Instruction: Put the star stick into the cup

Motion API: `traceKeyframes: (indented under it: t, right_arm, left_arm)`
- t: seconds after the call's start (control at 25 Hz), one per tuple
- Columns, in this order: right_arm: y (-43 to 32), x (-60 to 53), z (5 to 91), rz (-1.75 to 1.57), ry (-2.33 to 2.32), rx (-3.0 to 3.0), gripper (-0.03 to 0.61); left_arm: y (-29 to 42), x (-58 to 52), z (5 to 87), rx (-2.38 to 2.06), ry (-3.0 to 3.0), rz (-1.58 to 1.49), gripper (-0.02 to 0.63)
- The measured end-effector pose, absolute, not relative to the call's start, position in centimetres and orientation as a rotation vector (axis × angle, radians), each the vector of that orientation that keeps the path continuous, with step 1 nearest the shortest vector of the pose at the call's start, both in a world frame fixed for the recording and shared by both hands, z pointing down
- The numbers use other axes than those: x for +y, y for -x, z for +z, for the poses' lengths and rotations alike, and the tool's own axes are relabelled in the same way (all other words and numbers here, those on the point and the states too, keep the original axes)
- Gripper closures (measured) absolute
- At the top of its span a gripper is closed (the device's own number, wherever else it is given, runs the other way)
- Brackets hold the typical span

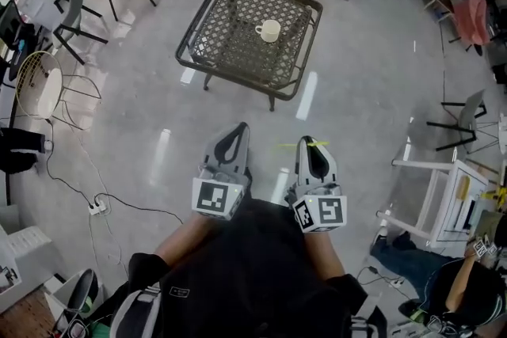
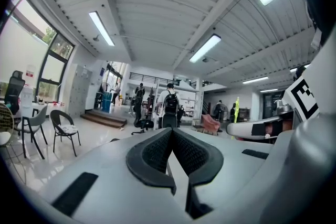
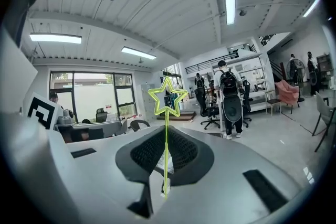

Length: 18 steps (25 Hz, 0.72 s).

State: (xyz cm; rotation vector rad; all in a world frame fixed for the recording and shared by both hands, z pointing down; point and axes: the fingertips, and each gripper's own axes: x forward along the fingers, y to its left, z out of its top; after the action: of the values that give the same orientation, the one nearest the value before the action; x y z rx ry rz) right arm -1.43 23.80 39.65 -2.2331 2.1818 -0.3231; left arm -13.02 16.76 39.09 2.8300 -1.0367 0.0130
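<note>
A square low table [image 1: 201, 21] with a dark woven-mesh top stands on the glossy grey floor, far from the person. Near, the grey left gripper [image 2: 171, 131] has its ribbed black pads pressed together on nothing. Just right of it, the right gripper [image 3: 166, 131] is clamped on the star stick [image 3: 167, 99]. A cream cup [image 1: 269, 30] sits near the table's middle, handle left. The stick is a thin neon yellow-green rod lying along the jaws, its hollow five-pointed star beyond the tips.
</note>
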Motion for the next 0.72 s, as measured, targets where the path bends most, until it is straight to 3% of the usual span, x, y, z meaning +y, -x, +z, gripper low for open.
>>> traceKeyframes:
  t: [0.72]
  right_arm:
    - [-4.9,5.3,40.5,-0.346,2.195,2.233,0.558]
  left_arm:
    - [8.4,1.4,40.2,-1.11,-2.77,0.03,0.598]
